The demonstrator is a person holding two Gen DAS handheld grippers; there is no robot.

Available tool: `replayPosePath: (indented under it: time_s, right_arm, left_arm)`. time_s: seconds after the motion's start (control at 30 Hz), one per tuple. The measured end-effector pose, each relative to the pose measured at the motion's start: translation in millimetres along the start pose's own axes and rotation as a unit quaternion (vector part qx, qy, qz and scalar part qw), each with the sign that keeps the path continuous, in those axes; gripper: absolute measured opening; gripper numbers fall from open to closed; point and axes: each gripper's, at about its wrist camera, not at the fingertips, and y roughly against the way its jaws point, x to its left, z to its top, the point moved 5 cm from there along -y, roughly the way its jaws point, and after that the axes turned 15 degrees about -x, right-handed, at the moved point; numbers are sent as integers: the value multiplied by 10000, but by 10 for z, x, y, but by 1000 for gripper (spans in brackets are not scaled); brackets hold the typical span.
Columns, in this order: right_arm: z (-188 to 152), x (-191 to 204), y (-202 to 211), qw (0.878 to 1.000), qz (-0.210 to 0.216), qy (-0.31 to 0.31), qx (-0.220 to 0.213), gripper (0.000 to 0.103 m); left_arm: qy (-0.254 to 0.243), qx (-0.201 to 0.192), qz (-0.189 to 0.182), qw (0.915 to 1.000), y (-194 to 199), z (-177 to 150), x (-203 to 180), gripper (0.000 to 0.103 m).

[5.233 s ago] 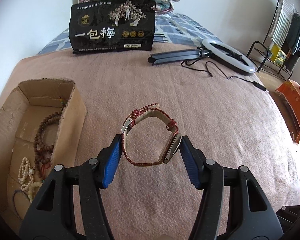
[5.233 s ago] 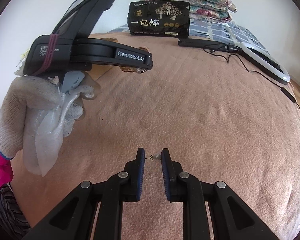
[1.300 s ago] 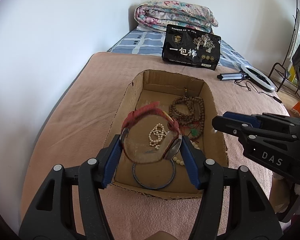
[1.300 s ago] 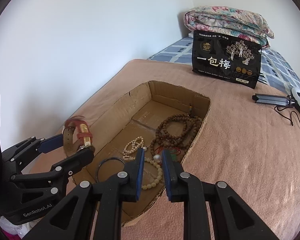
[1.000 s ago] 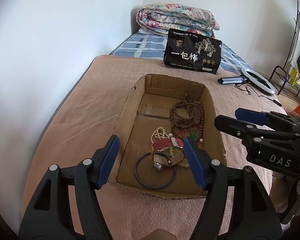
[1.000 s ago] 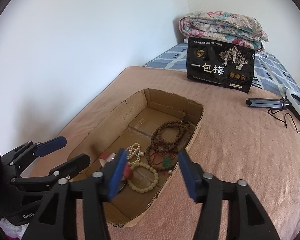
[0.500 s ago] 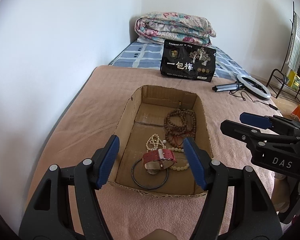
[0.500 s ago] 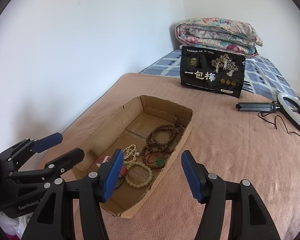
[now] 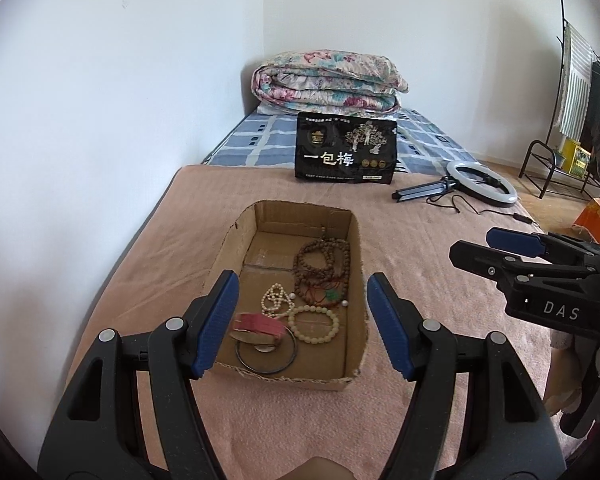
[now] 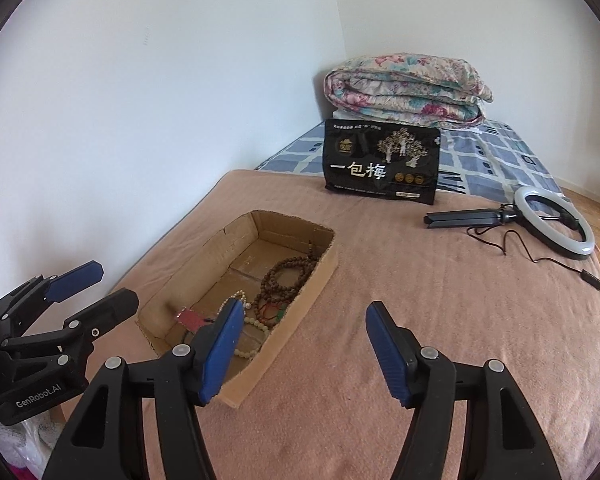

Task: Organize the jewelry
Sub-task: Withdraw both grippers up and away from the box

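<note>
Now both the left tongs and right tongs gape wide, empty, above the cardboard box holding the red-strapped watch.

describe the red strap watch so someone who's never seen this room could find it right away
Find the open cardboard box on the pink blanket. At its near end lies the red strap watch, resting across a thin dark bangle. Everything else in the box is beads; this is a flat red band.
</note>
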Motion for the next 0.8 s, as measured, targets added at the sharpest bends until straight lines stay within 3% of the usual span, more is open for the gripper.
replayPosePath:
  time_s: [0.13,0.2,0.47,0.6,0.7,0.8]
  right_arm:
    - [12,-84,160,9999,-75,13,-83,69]
    - [0,-119,230,9999,-108,16,-119,72]
    - [-17,-293,466,9995,-250,-2,-218,86]
    - [-33,-385,540,9990,-370,-10,-245,92]
    - [-57,-450,565,9987,-448,-51,-227,93]
    - [-101,-517,591,9981,-567,-70,-229,103]
  left_arm:
    - [-133,-70,-17,9999,135,27,-153,71]
    - [-155,-128,-57,9998,210,46,-227,81]
    - [-253,-212,-203,9993,413,62,-430,82]
    - [-281,-249,-229,9990,480,58,-492,93]
    - [-297,-268,-227,9989,522,65,-530,93]
    - [-282,-274,-200,9990,543,83,-546,98]
